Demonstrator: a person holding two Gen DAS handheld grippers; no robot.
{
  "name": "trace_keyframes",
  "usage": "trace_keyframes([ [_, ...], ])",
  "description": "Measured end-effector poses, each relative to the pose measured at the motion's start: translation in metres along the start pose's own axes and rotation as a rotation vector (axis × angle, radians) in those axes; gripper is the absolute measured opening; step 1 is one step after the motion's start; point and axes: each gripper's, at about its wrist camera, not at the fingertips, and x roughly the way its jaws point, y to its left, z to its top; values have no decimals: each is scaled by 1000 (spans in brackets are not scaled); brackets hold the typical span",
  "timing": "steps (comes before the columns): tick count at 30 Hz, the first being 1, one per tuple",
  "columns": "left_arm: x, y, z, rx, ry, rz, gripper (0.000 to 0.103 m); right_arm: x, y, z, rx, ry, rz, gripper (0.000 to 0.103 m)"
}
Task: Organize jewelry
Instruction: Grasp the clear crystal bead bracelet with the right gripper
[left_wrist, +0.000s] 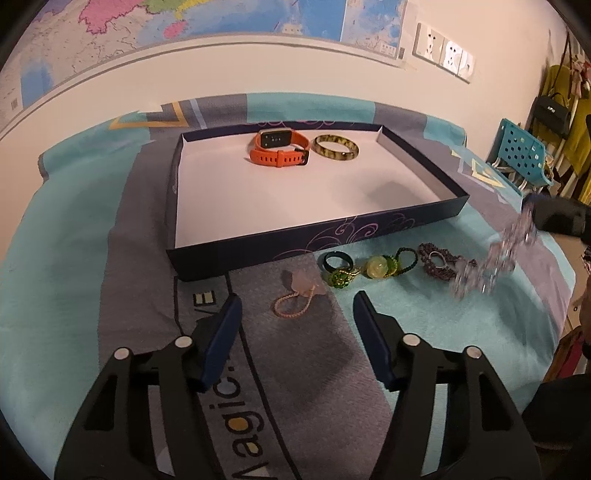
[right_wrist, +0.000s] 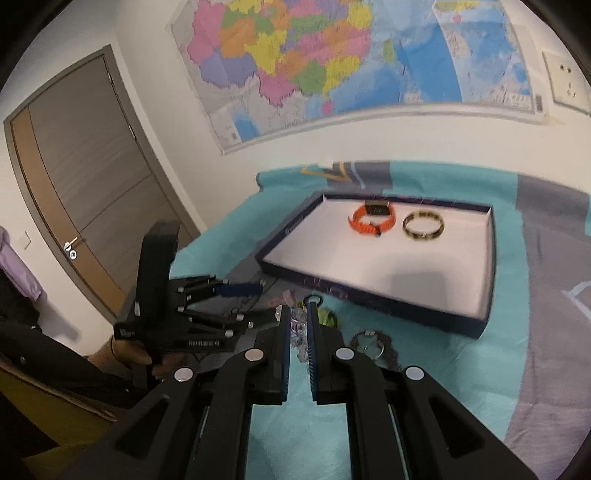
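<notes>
A dark blue tray (left_wrist: 413, 218) with a white floor holds an orange watch (left_wrist: 279, 149) and a mottled bangle (left_wrist: 336, 147). In front of it on the cloth lie a pink charm on a cord (left_wrist: 295, 297), a dark ring (left_wrist: 335, 261), green bead pieces (left_wrist: 380, 267) and a purple bead bracelet (left_wrist: 437, 260). My left gripper (left_wrist: 295, 308) is open above the cloth just before the pink charm. My right gripper (right_wrist: 298, 325) is shut on a clear bead bracelet (right_wrist: 298, 338), lifted and blurred in the left view (left_wrist: 495, 254). The tray (right_wrist: 388, 304), watch (right_wrist: 371, 218) and bangle (right_wrist: 423, 225) also show in the right view.
The table wears a teal and grey cloth (left_wrist: 74, 280). A wall with a map (right_wrist: 332, 66) stands behind. A blue perforated basket (left_wrist: 521, 151) stands at the far right edge. A door (right_wrist: 85, 184) is to the left.
</notes>
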Motion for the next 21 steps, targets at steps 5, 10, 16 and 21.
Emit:
trace_keyframes([
  [5,5,1,4,-1,17,-13,50,24,-4,-17,19,94,1,7],
  [10,9,-2,4,8,33,-20,43,36,-7,-29,9,161,-46,10],
  [16,7,-5,3,24,27,-17,46,41,-4,-37,-28,194,-89,35],
  [21,8,-6,4,24,35,-17,50,55,4,-43,-91,220,-148,45],
])
